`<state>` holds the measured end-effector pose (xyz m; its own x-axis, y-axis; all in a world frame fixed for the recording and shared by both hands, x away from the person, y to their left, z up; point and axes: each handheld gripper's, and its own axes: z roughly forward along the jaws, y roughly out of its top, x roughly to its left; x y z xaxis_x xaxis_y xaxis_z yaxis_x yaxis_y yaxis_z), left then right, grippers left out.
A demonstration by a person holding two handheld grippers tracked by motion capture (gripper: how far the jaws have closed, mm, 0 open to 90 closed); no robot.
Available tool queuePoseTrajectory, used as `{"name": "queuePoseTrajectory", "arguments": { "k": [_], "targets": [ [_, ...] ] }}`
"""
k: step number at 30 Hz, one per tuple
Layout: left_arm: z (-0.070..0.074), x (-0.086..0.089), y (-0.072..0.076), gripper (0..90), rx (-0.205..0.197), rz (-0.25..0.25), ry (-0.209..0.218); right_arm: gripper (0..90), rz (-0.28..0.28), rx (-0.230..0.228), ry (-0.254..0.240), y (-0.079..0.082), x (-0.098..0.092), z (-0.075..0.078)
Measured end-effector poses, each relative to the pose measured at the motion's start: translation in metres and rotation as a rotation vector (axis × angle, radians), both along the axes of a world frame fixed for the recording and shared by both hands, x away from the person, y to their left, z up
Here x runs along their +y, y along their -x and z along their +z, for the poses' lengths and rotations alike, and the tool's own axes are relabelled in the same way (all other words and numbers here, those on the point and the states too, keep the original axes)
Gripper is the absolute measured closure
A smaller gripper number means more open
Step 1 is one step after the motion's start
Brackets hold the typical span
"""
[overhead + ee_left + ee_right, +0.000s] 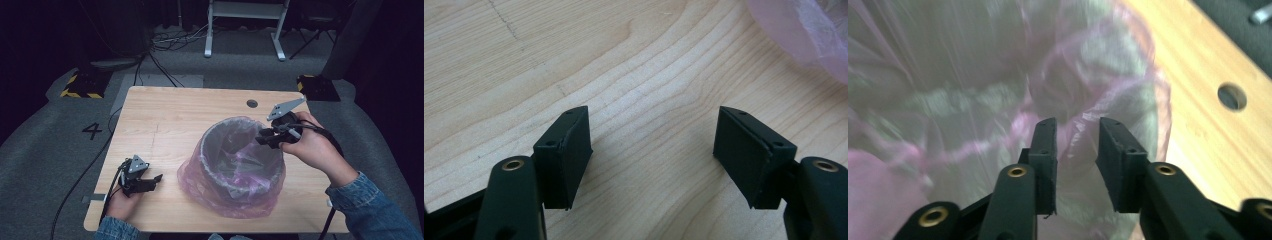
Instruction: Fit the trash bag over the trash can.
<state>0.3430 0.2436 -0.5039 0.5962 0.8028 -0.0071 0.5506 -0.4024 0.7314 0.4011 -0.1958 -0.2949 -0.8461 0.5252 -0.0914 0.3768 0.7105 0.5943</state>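
From above, a bin (235,165) lined with a pink bag (200,177) stands mid-table (165,115), the right gripper (265,137) at its far rim, the left gripper (152,180) resting well apart. The left gripper view shows its jaws wide apart over bare wood. The right gripper view shows narrowly parted jaws — nothing clamped — above the bag's folds.

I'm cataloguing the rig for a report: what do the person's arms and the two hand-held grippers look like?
Both forearms wear blue denim sleeves. The left hand-held gripper and the right hand-held gripper are black, each topped by a grey three-cornered plate and trailing a black cable. Their jaws carry flat black pads and brass-coloured rivets.
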Motion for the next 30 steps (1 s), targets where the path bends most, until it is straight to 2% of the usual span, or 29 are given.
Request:
{"name": "queuePoseTrajectory", "arguments": {
  "k": [4, 7, 8, 11, 13, 15, 17, 21, 23, 25, 28, 29, 30],
  "targets": [
    [0.000, 0.000, 0.000, 31.1, -0.001, 0.000, -0.001, 72.5, 0.012, 0.025, 0.080, -0.001, 0.005, -0.013],
    [0.000, 0.000, 0.000, 31.0, -0.002, 0.001, 0.000, 71.1, 0.004, 0.069, 0.132, -0.001, 0.012, -0.022],
    [0.000, 0.000, 0.000, 31.0, -0.002, 0.001, 0.000, 70.5, 0.005, 0.072, 0.121, 0.000, 0.013, -0.023],
    [0.000, 0.000, 0.000, 31.0, -0.002, 0.001, 0.000, 67.2, 0.009, 0.087, 0.132, 0.000, 0.015, -0.025],
    [0.000, 0.000, 0.000, 31.0, -0.002, 0.001, 0.000, 60.7, 0.021, 0.095, 0.122, 0.001, 0.015, -0.026],
    [0.000, 0.000, 0.000, 31.0, -0.002, 0.001, 0.000, 55.2, 0.041, 0.086, 0.090, 0.001, 0.013, -0.028],
    [0.000, 0.000, 0.000, 31.0, -0.002, 0.001, 0.000, 52.0, 0.041, 0.105, 0.042, 0.003, 0.010, -0.028],
    [0.000, 0.000, 0.000, 31.0, -0.002, 0.001, 0.000, 47.5, 0.048, 0.097, -0.041, 0.012, 0.002, -0.019],
    [0.000, 0.000, 0.000, 31.0, -0.001, 0.002, 0.000, 46.3, 0.040, 0.068, -0.082, 0.016, -0.006, -0.012],
    [0.000, 0.000, 0.000, 30.9, 0.000, 0.001, -0.001, 43.2, 0.020, 0.018, -0.129, 0.019, -0.015, -0.004],
    [0.000, 0.000, 0.000, 30.9, 0.000, 0.001, -0.001, 37.9, -0.033, -0.065, -0.217, 0.020, -0.032, 0.005],
    [0.000, 0.000, 0.000, 30.9, 0.000, 0.001, -0.001, 37.9, -0.068, -0.082, -0.250, 0.020, -0.042, 0.007],
    [0.000, 0.000, 0.000, 31.0, 0.000, 0.001, -0.001, 37.8, -0.080, -0.086, -0.258, 0.020, -0.045, 0.008]
  ]
}}
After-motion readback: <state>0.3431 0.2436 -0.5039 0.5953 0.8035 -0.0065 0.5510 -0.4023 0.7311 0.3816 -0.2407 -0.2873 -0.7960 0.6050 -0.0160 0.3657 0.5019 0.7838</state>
